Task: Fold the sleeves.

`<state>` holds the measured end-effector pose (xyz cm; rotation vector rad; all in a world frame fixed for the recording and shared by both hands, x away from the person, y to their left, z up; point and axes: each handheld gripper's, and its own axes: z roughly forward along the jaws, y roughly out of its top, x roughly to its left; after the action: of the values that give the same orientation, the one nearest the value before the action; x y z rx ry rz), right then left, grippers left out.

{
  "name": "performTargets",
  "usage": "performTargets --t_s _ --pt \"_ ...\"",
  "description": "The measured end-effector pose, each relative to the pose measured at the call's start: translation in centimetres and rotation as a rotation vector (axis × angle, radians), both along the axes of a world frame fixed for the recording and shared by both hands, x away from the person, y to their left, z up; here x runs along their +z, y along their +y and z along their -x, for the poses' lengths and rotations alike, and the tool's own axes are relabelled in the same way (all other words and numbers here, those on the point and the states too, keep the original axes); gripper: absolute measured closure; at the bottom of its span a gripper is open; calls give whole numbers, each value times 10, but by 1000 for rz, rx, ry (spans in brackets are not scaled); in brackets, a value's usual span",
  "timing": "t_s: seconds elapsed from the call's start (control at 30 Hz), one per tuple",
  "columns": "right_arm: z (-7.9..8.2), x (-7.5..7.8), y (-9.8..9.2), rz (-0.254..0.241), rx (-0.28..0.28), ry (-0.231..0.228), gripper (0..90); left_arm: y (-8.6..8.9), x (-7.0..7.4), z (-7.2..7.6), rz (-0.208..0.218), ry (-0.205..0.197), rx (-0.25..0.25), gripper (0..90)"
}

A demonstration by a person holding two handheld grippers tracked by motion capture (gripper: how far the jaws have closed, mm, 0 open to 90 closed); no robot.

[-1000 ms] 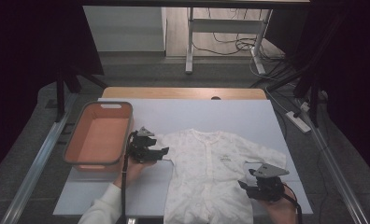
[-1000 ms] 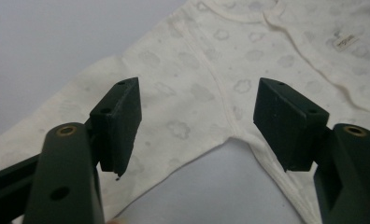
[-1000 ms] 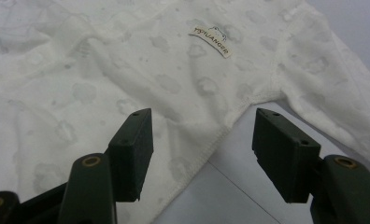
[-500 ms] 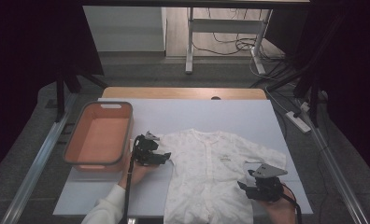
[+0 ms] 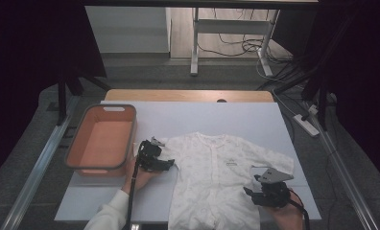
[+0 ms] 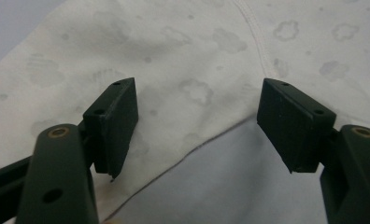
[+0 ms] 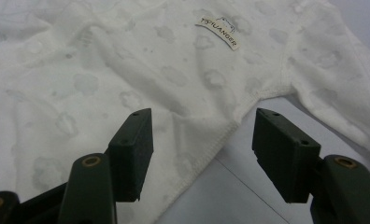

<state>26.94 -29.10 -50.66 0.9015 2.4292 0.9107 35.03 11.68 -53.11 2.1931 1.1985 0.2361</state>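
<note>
Garment: white baby romper (image 5: 216, 179) with faint cloud print, spread flat on the white table cover (image 5: 188, 117), front up, neck toward the far edge, sleeves out to both sides.
Landmark: romper, for every place below.
Label: small woven tag (image 7: 219, 33) on the chest, on the half nearer the right gripper.
Left gripper (image 5: 171, 164): at the romper's left sleeve, just below the underarm; held in the person's left hand (image 5: 139, 173), sleeve of the arm coming in from the near edge.
Left jaws: parted wide, opened a little further just now; sleeve hem (image 6: 192, 149) and bare cover between them, pads not pressing on the cloth; nothing grasped.
Right gripper (image 5: 248, 191): at the romper's right side, below the right sleeve, beside the side seam; grey three-cornered plate on top.
Right jaws: apart, released; side hem (image 7: 220, 135) and a strip of cover lying between the pads, no pinch on the fabric.
Basket: orange tub (image 5: 101, 140) with grey rim, left of the romper, just beyond the left gripper, apart from the cloth.
</note>
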Motion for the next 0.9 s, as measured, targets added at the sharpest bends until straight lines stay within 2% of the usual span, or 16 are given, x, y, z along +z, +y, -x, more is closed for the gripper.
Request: performTargets --t_s 0.1,0.27,0.33,0.37,0.5,0.57,0.8,0.9 --pt "0 0 0 2 0 2 387 -1 0 0 -7 -5 -2 290" --pt "0 0 1 11 3 5 387 -4 0 2 -41 -20 -7 298" --pt "0 0 1 11 3 5 388 -5 -1 3 -62 -38 -8 329" --pt "0 0 1 12 2 5 387 -6 -1 4 -75 -50 -13 357" --pt "0 -1 1 12 1 7 388 -7 0 6 -70 -57 -33 467" --pt "0 -1 2 8 1 6 388 -7 0 6 -71 -62 -29 526" --pt "0 -1 2 11 0 7 388 -1 0 5 -40 -56 4 821" --pt "0 -1 2 12 0 5 388 -1 0 5 -38 -57 3 868"
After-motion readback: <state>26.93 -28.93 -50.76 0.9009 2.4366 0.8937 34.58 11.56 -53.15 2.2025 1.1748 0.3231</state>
